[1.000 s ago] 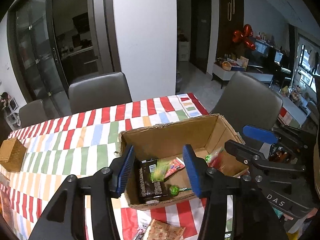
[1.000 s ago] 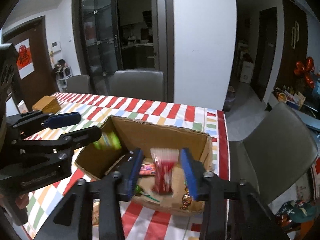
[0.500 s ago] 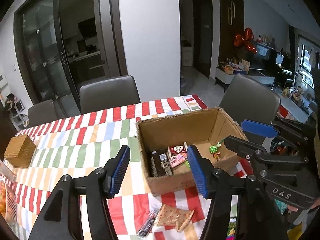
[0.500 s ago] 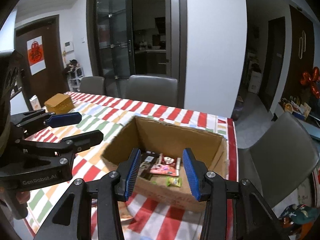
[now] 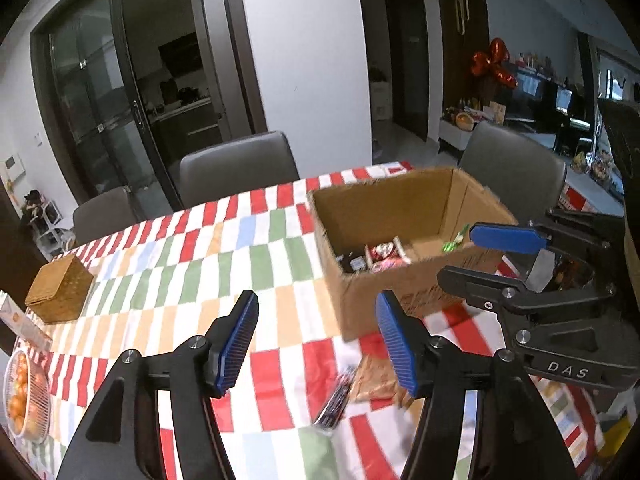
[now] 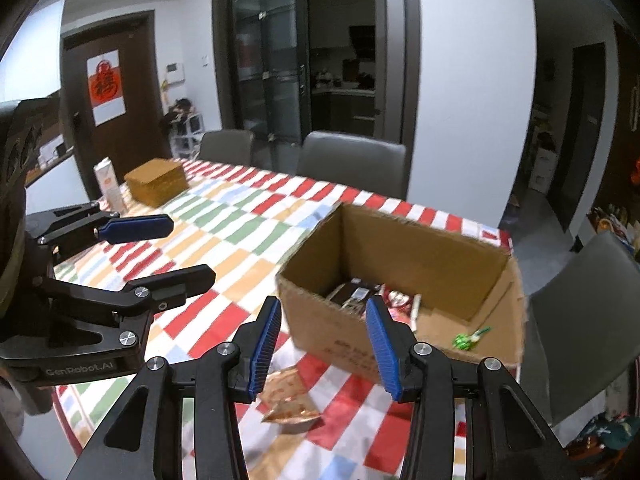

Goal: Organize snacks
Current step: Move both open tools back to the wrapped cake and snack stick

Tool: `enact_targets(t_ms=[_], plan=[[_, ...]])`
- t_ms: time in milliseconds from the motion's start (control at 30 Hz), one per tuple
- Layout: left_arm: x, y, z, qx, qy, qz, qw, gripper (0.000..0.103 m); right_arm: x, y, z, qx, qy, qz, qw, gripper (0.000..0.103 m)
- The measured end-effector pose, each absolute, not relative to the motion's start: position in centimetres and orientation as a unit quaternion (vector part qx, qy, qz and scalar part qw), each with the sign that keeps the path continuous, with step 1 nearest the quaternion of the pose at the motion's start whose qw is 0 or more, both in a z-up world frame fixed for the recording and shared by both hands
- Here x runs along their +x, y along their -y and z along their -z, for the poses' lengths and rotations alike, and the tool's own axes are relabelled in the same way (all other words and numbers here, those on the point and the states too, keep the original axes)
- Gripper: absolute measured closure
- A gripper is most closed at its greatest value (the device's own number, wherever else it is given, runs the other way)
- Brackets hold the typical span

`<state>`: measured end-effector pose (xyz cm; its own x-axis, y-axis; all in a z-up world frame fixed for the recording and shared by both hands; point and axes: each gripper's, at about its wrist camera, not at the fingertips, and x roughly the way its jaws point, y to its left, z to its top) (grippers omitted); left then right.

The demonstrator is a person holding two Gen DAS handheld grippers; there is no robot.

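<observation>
Left tool (image 5: 316, 344) spread and empty, jaws just widened; right tool (image 6: 322, 346) likewise parted, nothing between. Open brown cardboard box (image 5: 404, 196) at two o'clock on the striped bench (image 5: 168, 264), several snacks already inside. Crinkled orange snack packet (image 6: 290, 394) and dark wrapped bar (image 5: 336, 396) lying loose at six o'clock. Best approached low, pinching the packet's edge squarely, avoiding tablecloth.

Cardboard box (image 6: 344, 336) blocks right; striped tablecloth (image 5: 168, 280) left clear.
</observation>
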<state>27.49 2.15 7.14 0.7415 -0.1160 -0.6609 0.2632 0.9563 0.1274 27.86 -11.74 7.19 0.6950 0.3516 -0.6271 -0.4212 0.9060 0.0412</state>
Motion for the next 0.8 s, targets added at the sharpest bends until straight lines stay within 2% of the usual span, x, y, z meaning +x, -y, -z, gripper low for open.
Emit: enact_targets(t_ms=[800], plan=[[27.0,-4.7,2.8,0.123,-0.444,0.1,0.882,0.042,29.5,7.1,3.1,-0.11,-0.461,-0.25,0.844,0.054]])
